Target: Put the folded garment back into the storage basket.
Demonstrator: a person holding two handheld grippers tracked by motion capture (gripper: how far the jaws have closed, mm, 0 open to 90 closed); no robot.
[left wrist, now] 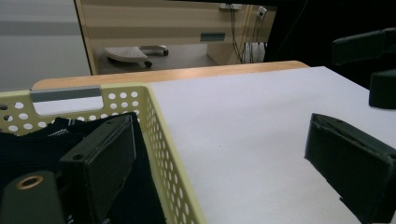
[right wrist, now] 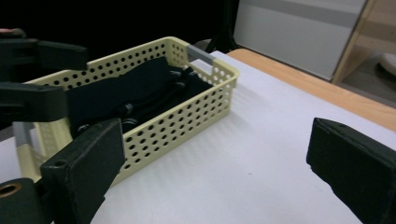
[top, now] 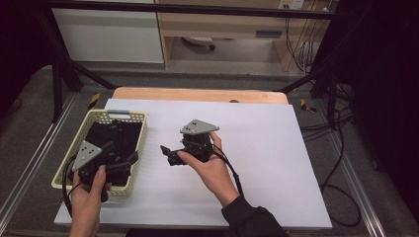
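Both the left gripper [top: 129, 159] and right gripper [top: 166, 151] are wide open and empty, and the black cloth [right wrist: 121, 88] in the yellow basket [right wrist: 205, 100] looks soft, light and floppy, so pinching a raised fold seems best.

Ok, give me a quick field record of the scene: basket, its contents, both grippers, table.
basket: pale yellow perforated basket, at the left edge of the white table top
contents: black fabric lying inside
left gripper: over the basket's near end, jaws open, nothing between them
right gripper: over the bare table beside the basket, pointing toward it, jaws open, holding nothing
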